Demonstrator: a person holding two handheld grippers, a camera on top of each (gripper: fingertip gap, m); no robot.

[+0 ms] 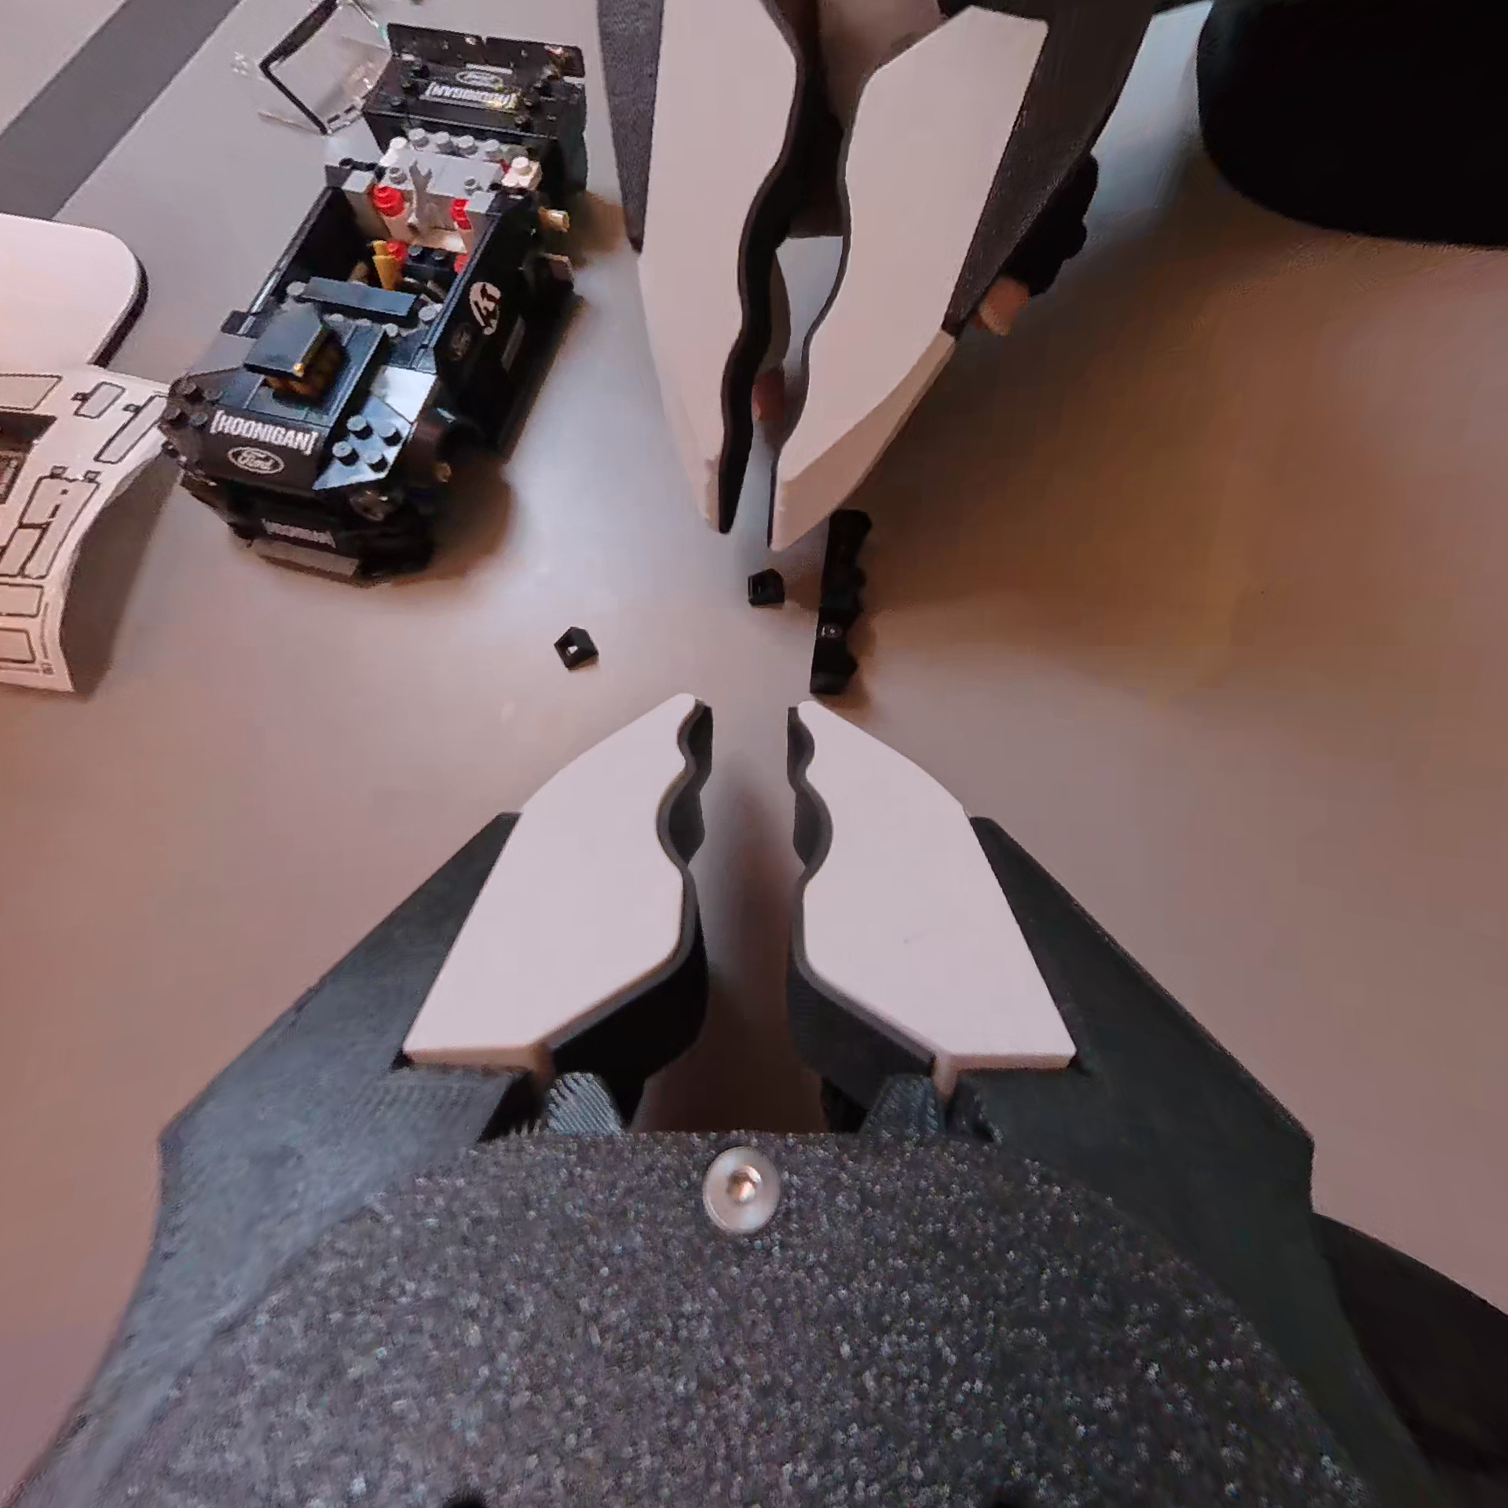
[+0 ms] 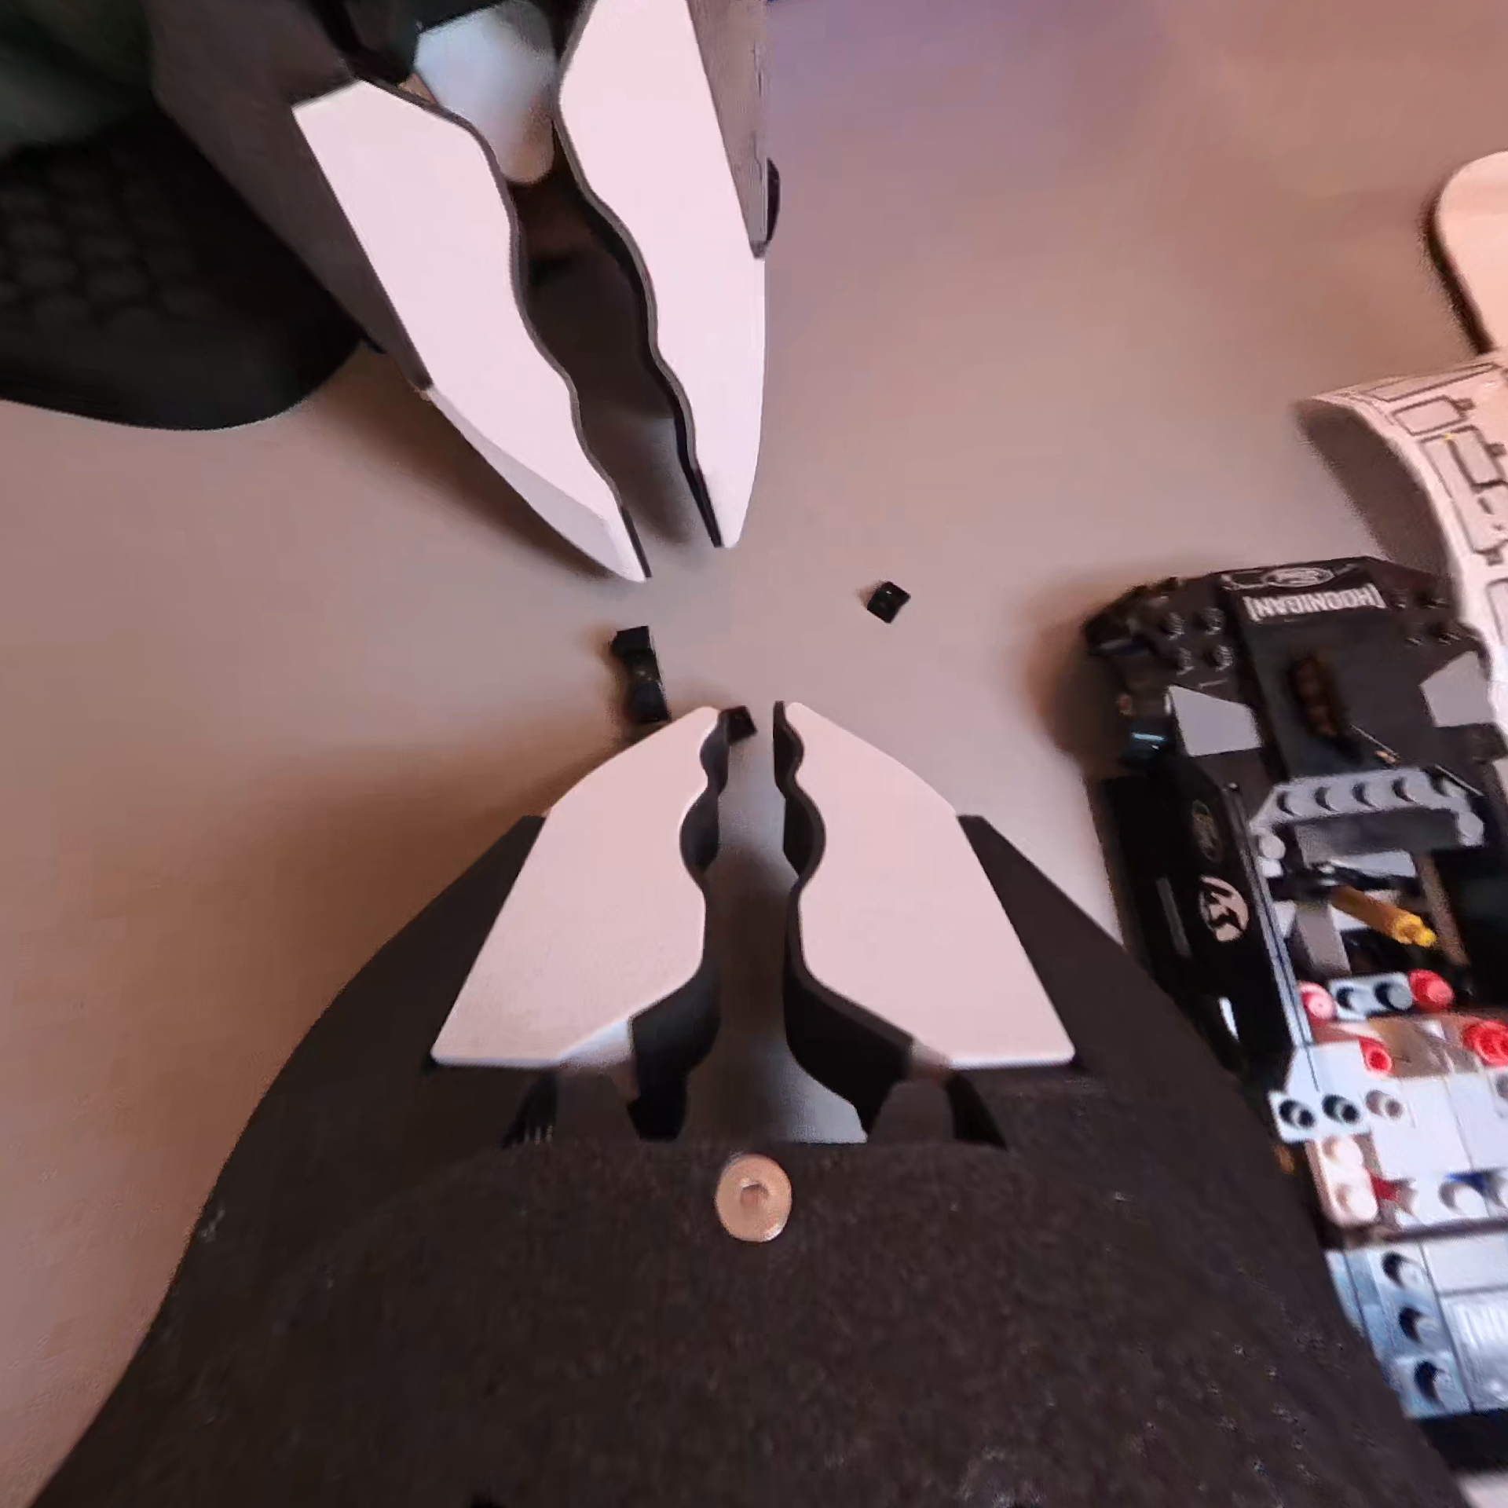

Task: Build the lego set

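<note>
A partly built black lego car stands on the grey table, at the right in the right wrist view. Two small black pieces and a long black piece lie loose between the grippers. My left gripper is open and empty, its tips just short of the long piece. My right gripper is open by a narrow gap. One small black piece sits right at its tips, by the left finger. The other small piece and the long piece lie nearby.
A curled sticker sheet lies left of the car, with a white object behind it. A clear windscreen piece lies behind the car. The right gripper faces mine tip to tip, as does the left one. A dark round object sits at the far right. The tips of one gripper are about 5 cm away from the tips of the other.
</note>
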